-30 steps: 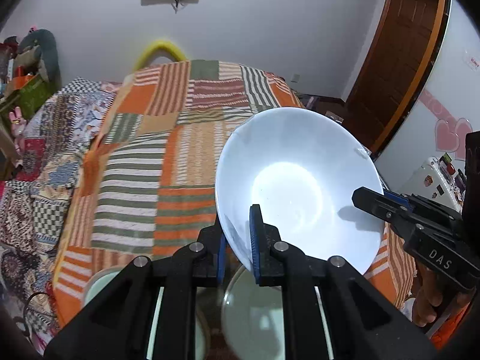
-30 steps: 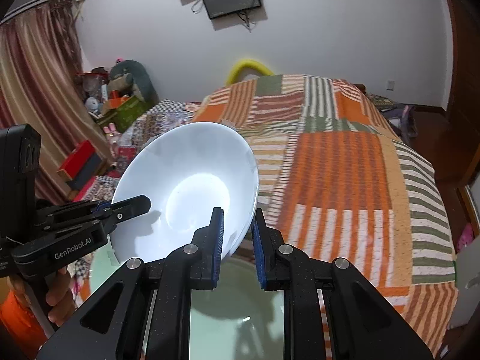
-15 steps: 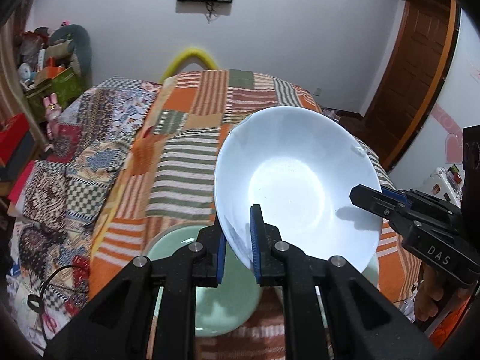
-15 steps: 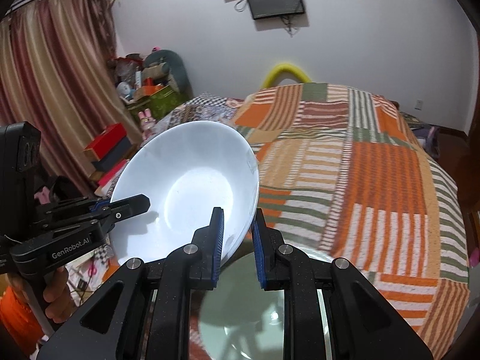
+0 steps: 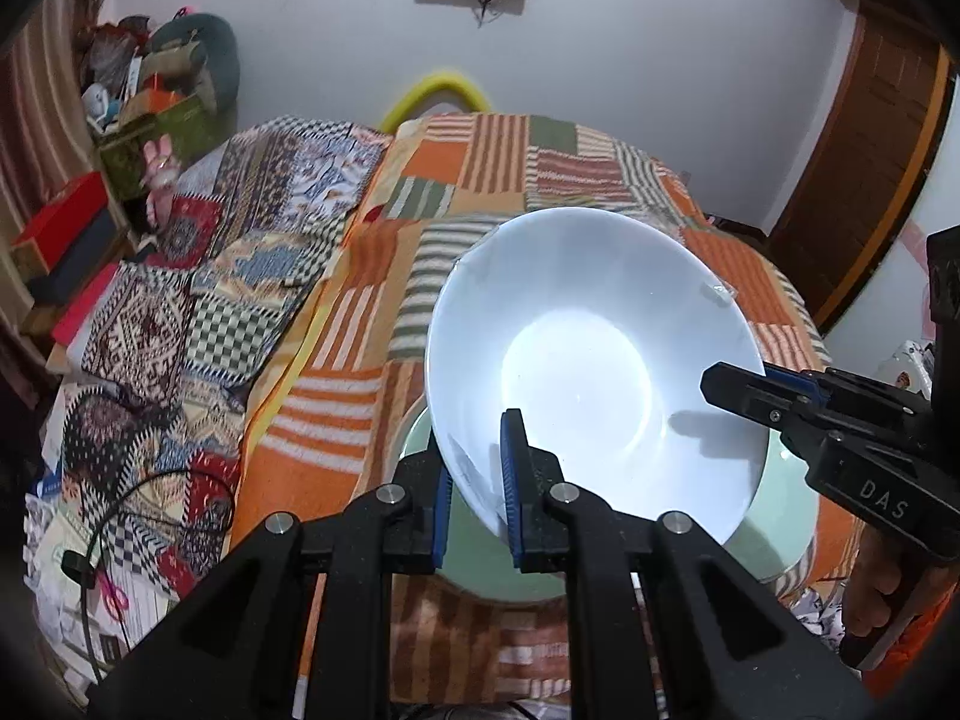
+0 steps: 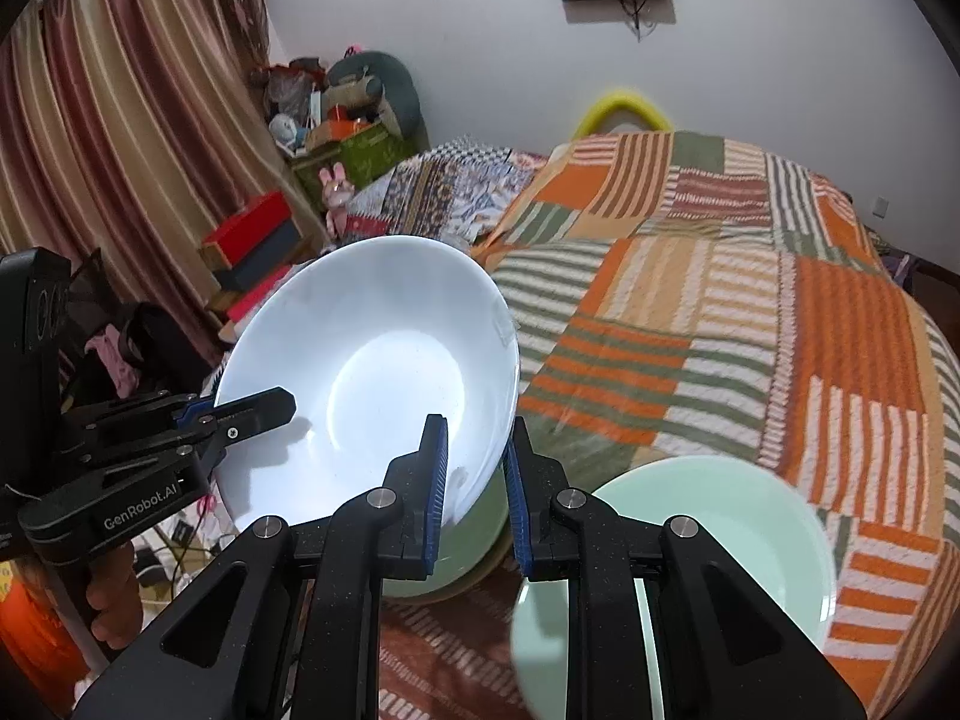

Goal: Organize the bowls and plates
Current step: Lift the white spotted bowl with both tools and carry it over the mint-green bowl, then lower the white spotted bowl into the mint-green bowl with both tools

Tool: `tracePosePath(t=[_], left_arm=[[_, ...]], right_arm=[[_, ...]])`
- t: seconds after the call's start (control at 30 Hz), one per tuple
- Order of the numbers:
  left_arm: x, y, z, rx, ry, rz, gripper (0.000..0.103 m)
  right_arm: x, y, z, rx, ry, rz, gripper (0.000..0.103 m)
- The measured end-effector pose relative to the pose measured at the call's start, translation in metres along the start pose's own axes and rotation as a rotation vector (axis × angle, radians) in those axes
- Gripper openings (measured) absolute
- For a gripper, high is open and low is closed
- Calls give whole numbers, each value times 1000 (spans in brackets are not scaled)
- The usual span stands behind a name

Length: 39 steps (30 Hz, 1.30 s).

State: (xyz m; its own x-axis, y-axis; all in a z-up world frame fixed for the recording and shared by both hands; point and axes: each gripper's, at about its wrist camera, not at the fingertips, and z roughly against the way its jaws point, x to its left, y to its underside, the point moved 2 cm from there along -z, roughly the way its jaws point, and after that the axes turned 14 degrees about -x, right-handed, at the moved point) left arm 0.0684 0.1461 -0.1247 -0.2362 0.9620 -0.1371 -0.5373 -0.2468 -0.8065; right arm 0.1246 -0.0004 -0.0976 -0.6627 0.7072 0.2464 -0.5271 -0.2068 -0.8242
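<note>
A wide white bowl point(image 5: 588, 372) point(image 6: 372, 372) hangs tilted in the air above the near end of a bed. My left gripper point(image 5: 477, 456) is shut on its near rim, one blue pad inside and one outside. My right gripper point(image 6: 477, 438) is shut on the opposite rim. Each gripper shows in the other's view: the right gripper point(image 5: 750, 387) at the right and the left gripper point(image 6: 252, 411) at the left. A pale green dish point(image 5: 468, 564) point(image 6: 456, 558) lies on the blanket right under the bowl. A second pale green plate point(image 6: 720, 540) lies beside it.
The bed carries an orange and green striped patchwork blanket point(image 5: 480, 180) point(image 6: 720, 300). Boxes, bags and soft toys point(image 6: 264, 240) pile up along the curtain at the left, and cables and papers point(image 5: 120, 510) lie on the floor. A wooden door point(image 5: 870, 150) stands at the right.
Both grippers carried the bowl sideways along the bed's near end, still gripping its rim. The green dishes came from the bottom edge into fuller view, one now directly below the bowl.
</note>
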Motion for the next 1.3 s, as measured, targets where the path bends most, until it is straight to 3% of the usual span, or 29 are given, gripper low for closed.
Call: tracePosePath(t=[0.7,1.07,1.3], left_arm=[[29,61,-38,64,-58,12,14],[32,69,-50,81,-62,-9,15],[32,68,-54,94,-74,-32,16]], right_arm=[[20,50,-44,180,42,37,17],[21,54,-48,200,38,46,17],[29,53,-50,219,53,124,17]])
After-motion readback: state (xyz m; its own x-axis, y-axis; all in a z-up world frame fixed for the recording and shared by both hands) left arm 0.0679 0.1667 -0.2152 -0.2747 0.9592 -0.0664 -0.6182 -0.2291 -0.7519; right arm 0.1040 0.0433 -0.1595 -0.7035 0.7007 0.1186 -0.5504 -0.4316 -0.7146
